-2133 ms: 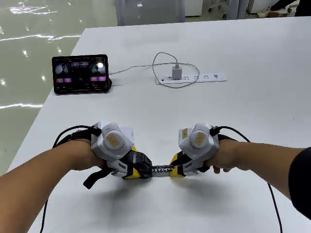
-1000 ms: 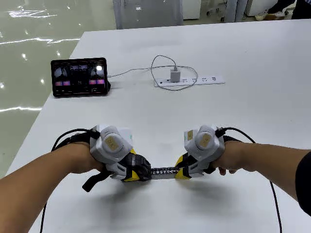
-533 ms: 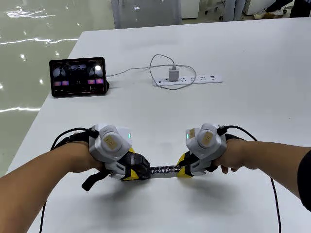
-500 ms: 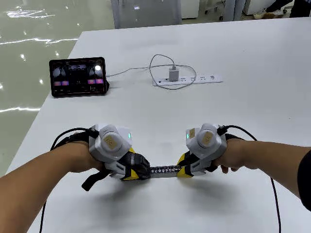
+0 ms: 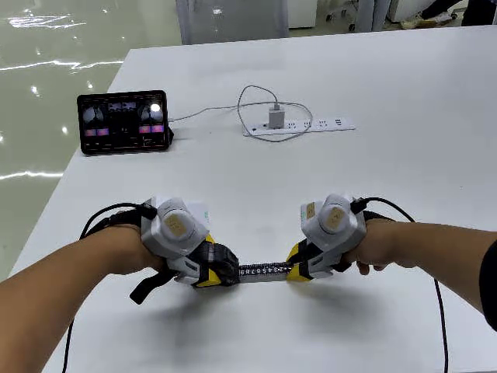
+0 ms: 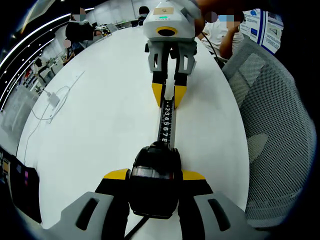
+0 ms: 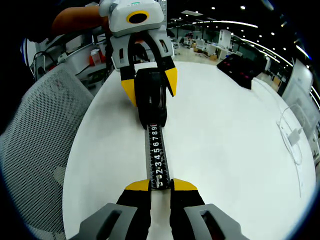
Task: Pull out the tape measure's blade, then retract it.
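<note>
1. The left gripper (image 5: 211,268) clamps its jaws on the sides of the black tape measure case (image 5: 221,263). The case is low over the white table (image 5: 388,93), toward 6 o'clock in the head view.
2. The right gripper (image 5: 296,271) sits at 3 o'clock from the case, its yellow-tipped jaws pinching the tip of the blade (image 5: 264,270).
3. A short, straight run of blade spans the two grippers, with numerals up to 9 readable.
4. A lit tablet (image 5: 124,120) stands at 10 o'clock and a power strip (image 5: 299,125) lies at 12 o'clock, both well apart from the grippers.
</note>
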The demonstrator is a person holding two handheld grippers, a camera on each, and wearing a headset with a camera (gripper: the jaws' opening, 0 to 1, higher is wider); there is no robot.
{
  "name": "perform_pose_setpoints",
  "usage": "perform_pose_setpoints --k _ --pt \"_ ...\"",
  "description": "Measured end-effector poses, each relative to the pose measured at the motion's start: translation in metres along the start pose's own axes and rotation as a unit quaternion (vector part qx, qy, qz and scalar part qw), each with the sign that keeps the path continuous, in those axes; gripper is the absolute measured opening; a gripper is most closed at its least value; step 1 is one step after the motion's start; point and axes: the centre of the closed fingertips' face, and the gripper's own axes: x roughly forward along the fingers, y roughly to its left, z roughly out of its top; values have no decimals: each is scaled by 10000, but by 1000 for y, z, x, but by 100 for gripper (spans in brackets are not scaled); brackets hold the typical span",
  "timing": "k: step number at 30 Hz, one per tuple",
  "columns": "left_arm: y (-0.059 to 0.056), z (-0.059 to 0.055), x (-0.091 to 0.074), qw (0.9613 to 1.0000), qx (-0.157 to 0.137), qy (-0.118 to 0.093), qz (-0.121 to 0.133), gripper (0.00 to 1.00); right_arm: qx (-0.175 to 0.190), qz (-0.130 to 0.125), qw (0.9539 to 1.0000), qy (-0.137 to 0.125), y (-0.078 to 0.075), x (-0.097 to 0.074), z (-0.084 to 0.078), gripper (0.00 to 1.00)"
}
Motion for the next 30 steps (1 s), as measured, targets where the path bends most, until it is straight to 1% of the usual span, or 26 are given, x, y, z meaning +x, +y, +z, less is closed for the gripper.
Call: perform_pose_setpoints --k 30 --pt "0 0 1 10000 0 11 17 32 68 -34 10000 62 1 -9 -13 10"
